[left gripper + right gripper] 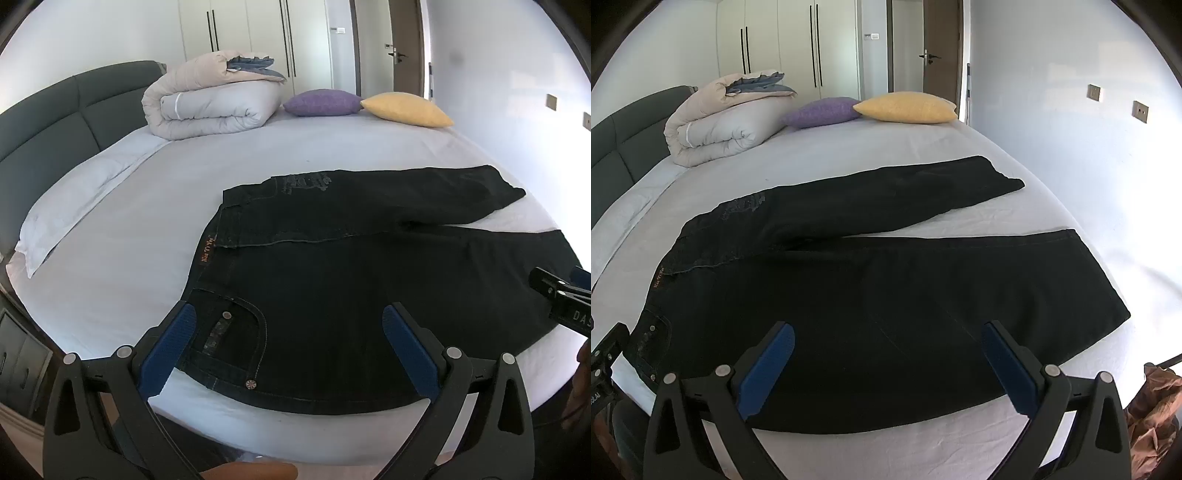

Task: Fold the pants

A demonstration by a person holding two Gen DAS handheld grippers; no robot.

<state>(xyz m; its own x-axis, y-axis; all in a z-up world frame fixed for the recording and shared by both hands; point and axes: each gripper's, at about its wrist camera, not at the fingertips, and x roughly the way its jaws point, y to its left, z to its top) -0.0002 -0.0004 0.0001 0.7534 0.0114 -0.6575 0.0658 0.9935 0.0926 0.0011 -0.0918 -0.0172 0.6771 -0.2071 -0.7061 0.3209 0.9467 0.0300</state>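
While pants [886,280] lie flat, duvet [716,129], cushions beyond.

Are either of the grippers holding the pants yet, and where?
Nothing is held: left gripper and right gripper both hang open above the pants.

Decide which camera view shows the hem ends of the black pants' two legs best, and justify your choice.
The right wrist view: both leg ends of the black pants lie fully in frame, the far hem and the near hem. The left wrist view shows the far hem, but the near leg's end runs off at the frame's dark edge.
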